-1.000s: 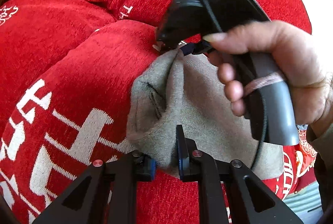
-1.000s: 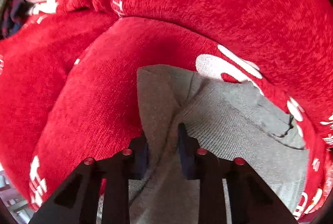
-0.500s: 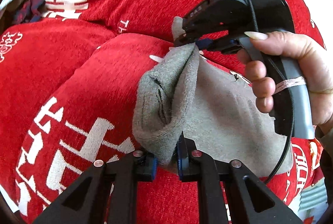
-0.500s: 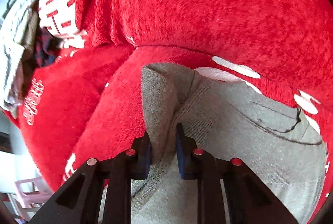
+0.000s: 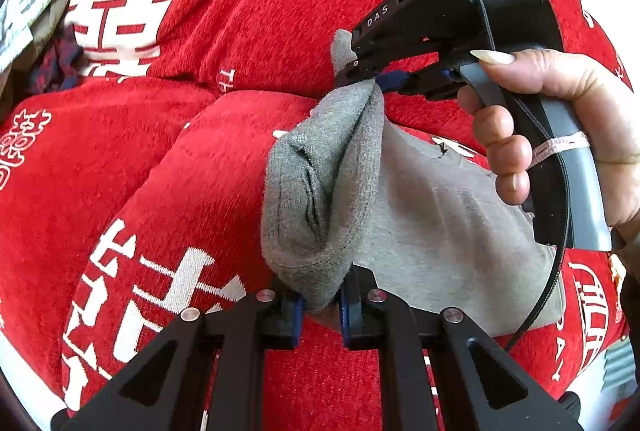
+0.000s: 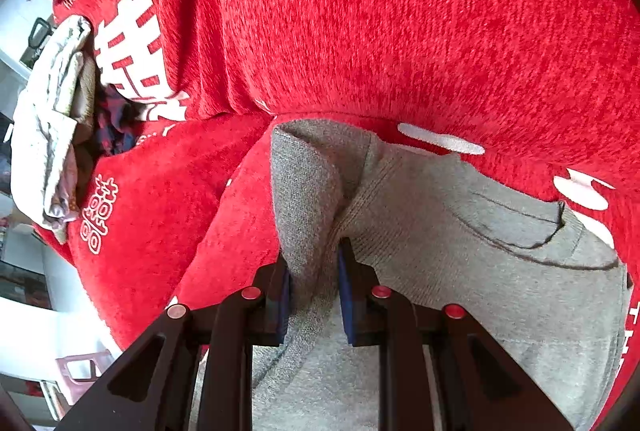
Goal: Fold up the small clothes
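Red chenille cover (image 5: 208,167) with white characters; grey garment (image 5: 440,231) on it, crumpled clothes (image 6: 52,127) at edge.

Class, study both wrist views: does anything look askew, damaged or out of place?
Nothing looks damaged or spilled. The grey garment is only half folded: its near edge is bunched and lifted between the left gripper and right gripper, both shut on it. Crumpled clothes lie heaped at the far left of the red cover.

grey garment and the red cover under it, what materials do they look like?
Grey garment: looks like a soft, matte knit, probably cotton jersey or fleece; fine ribbing and a fuzzy surface show in the right wrist view. Red cover: plush, chenille-like weave with a short streaky pile and white woven or printed characters. Exact fibre cannot be told.
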{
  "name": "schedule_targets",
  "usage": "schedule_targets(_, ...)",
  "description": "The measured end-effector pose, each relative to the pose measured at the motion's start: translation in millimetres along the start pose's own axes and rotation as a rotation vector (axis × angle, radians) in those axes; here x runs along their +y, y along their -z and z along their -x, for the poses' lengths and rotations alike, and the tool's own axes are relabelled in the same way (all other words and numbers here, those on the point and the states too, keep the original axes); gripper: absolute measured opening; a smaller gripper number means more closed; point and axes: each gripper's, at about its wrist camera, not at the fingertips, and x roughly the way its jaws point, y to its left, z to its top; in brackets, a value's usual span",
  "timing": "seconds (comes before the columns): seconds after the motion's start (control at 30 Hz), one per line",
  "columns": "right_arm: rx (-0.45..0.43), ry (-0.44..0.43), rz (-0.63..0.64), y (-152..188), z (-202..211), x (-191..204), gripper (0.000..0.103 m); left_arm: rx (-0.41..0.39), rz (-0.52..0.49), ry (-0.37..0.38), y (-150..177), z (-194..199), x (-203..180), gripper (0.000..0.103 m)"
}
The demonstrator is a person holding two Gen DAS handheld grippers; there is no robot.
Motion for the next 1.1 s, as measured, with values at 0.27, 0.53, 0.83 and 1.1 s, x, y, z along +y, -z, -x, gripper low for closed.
schedule_targets(0.27,-0.003,-0.051,-0.026,-2,20,-16,0.022,-0.005,-0.049,-0.029,-3,9,-18,0.014)
schedule_targets(0.53,0.004,-0.134,-0.036,-5,40,-36,0.022,-0.021,-0.127,-0.064,-11,19,-44,0.014)
schedule_targets(0.83,-0.012,-0.176,-0.049,0,59,-64,0.022,-0.030,-0.208,-0.079,-11,24,-82,0.014)
schedule_targets(1.1,-0.046,-0.203,-0.066,7,75,-93,0.022,-0.026,-0.273,-0.071,-13,24,-116,0.014)
